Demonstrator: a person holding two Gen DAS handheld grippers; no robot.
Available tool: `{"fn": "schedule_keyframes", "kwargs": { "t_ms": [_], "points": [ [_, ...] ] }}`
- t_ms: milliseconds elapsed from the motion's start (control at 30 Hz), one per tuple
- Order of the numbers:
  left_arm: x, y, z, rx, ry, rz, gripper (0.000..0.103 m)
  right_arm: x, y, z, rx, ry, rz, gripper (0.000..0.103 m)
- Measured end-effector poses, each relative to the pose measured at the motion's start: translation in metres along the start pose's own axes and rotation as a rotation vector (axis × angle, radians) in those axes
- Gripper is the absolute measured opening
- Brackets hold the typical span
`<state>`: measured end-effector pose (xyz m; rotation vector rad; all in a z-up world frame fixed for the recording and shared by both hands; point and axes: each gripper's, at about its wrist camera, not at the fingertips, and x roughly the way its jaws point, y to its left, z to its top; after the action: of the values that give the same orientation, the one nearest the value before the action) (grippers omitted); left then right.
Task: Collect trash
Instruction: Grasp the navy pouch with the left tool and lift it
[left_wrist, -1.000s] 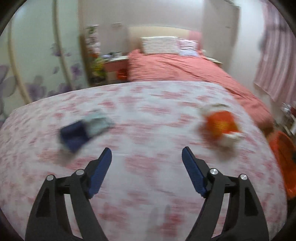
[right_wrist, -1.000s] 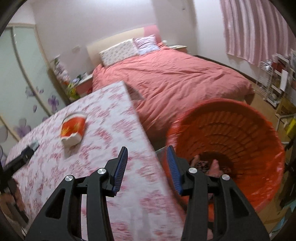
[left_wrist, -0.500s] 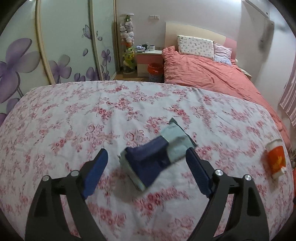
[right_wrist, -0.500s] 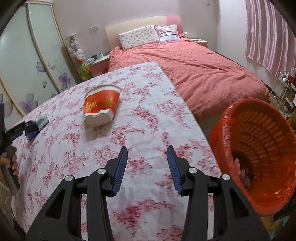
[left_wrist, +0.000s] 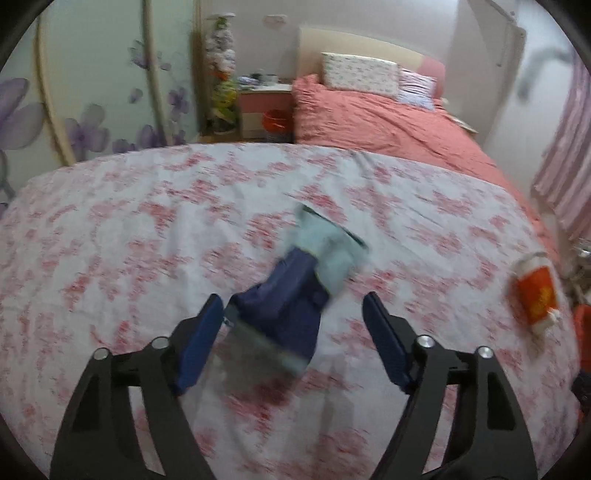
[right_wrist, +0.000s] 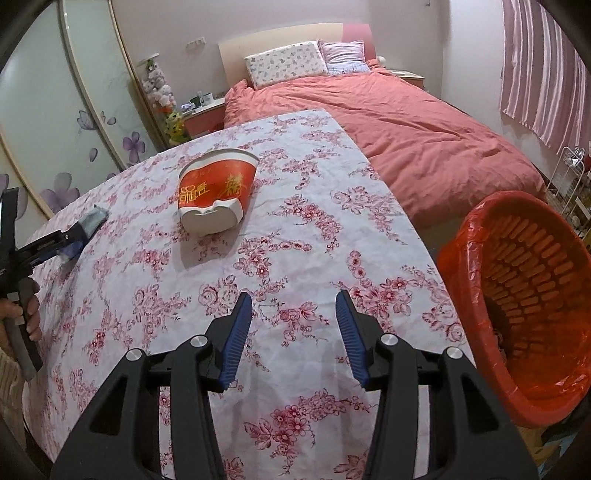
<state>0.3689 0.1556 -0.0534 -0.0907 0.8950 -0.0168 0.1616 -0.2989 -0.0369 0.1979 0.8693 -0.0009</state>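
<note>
A dark blue and pale green wrapper (left_wrist: 295, 284) lies on the floral tablecloth (left_wrist: 129, 240). My left gripper (left_wrist: 291, 332) is open, its jaws on either side of the wrapper's near end. It also shows in the right wrist view (right_wrist: 79, 230) at the far left, with the wrapper (right_wrist: 92, 219) there. A red and white paper cup (right_wrist: 214, 192) lies on its side mid-table, and it also shows in the left wrist view (left_wrist: 533, 295). My right gripper (right_wrist: 293, 332) is open and empty above the table's near right part. An orange basket (right_wrist: 532, 295) with a red liner stands right of the table.
A bed with a pink cover (right_wrist: 424, 122) lies beyond the table. A nightstand (left_wrist: 264, 107) and wardrobe doors with purple flowers (left_wrist: 85, 92) stand at the back left. A wire rack (right_wrist: 570, 177) stands behind the basket.
My left gripper has moved in around the blue wrapper. My right gripper has swung from the basket over the table and its jaws have opened wider.
</note>
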Motion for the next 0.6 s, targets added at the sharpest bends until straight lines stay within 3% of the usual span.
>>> {"fn": "schedule_keyframes", "kwargs": {
  "t_ms": [67,167,433,600],
  "points": [
    [-0.002,-0.007,-0.003,0.019,-0.001,-0.014,0.072,0.001,0.000,-0.001,0.000,0.003,0.001,0.048],
    [-0.001,-0.017,-0.003,0.053,-0.017,0.046,0.074,0.001,0.000,-0.001,0.002,0.007,0.003,0.048],
    [0.020,-0.015,0.007,-0.006,0.012,0.125,0.078,0.005,-0.001,-0.002,0.000,0.015,0.003,0.049],
    [0.034,-0.010,0.008,-0.037,0.039,0.146,0.056,0.008,-0.002,-0.002,0.003,0.023,0.005,0.049]
  ]
}}
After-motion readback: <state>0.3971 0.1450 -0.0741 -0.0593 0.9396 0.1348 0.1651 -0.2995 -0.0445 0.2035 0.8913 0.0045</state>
